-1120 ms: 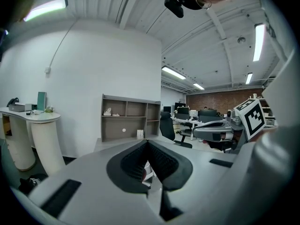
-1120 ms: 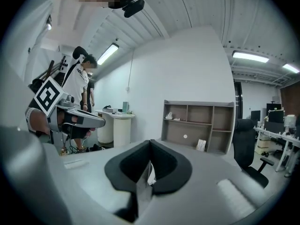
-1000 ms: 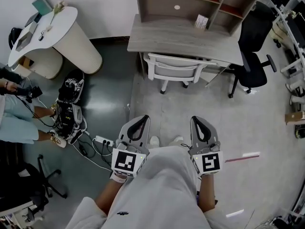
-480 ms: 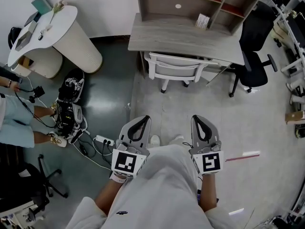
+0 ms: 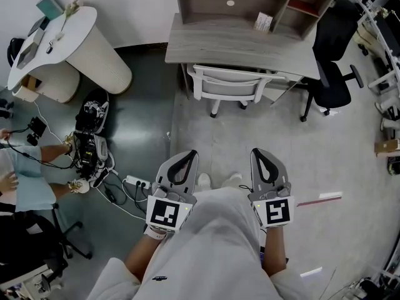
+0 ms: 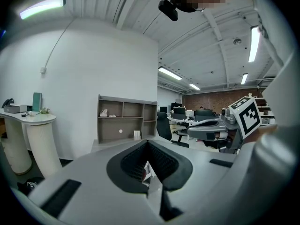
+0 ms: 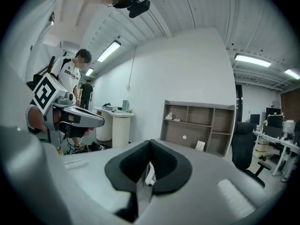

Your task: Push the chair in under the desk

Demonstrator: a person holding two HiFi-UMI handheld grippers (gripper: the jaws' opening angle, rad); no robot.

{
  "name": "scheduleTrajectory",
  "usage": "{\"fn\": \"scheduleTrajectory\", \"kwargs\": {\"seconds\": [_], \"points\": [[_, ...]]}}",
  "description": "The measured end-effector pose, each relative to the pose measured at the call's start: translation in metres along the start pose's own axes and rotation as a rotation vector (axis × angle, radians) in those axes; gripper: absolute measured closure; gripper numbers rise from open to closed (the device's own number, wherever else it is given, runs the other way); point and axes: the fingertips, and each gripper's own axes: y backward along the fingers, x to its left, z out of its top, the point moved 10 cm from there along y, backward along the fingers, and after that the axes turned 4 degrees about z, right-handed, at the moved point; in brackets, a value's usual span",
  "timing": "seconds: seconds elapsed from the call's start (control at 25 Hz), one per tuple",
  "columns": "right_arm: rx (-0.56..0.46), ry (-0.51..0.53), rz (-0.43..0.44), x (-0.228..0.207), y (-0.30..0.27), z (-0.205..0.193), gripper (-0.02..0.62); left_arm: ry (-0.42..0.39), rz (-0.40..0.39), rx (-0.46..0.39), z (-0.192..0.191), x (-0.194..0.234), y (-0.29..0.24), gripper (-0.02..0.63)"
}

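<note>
Head view looks steeply down on a two-tone floor (image 5: 250, 142), pale grey from 12 to 6 o'clock on the right side and dark and glossy toward 9 o'clock. At 12 o'clock the grey wooden desk (image 5: 206, 42) stands against the wall, with an open shelf unit (image 5: 206, 2) on its rear edge. At 10 o'clock a white curved desk (image 5: 94, 49) carries a few small items. A black office chair (image 5: 334, 61) stands at 2 o'clock, just beside the grey desk's right end.

The white chair (image 5: 228, 87) is at 12 o'clock, at the desk's front edge. Its backrest faces the wearer, and the front of its seat is tucked beneath the top. It is well apart from both grippers. A seated person (image 5: 25, 186) shows at the 9 o'clock edge, near a heap of black equipment (image 5: 90, 142) and cables.

The left gripper (image 5: 185, 156) and the right gripper (image 5: 261, 155) are held side by side at 6 o'clock, pointing toward the chair. In each gripper view the jaws are pressed together with nothing between them, and a white sliver of the chair shows beyond. The wearer's shoes (image 5: 203, 182) lie between the two grippers. A white power strip (image 5: 134, 184) lies on the dark floor at 8 o'clock, and a small white box (image 5: 262, 22) stands in the shelf unit.
</note>
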Motion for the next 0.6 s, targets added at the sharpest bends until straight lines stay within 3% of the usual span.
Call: {"fn": "scheduleTrajectory", "kwargs": {"seconds": [0.6], "points": [[-0.019, -0.016, -0.011, 0.0035, 0.0078, -0.0037, 0.584, -0.009, -0.013, -0.003, -0.0040, -0.0039, 0.0047, 0.600]]}}
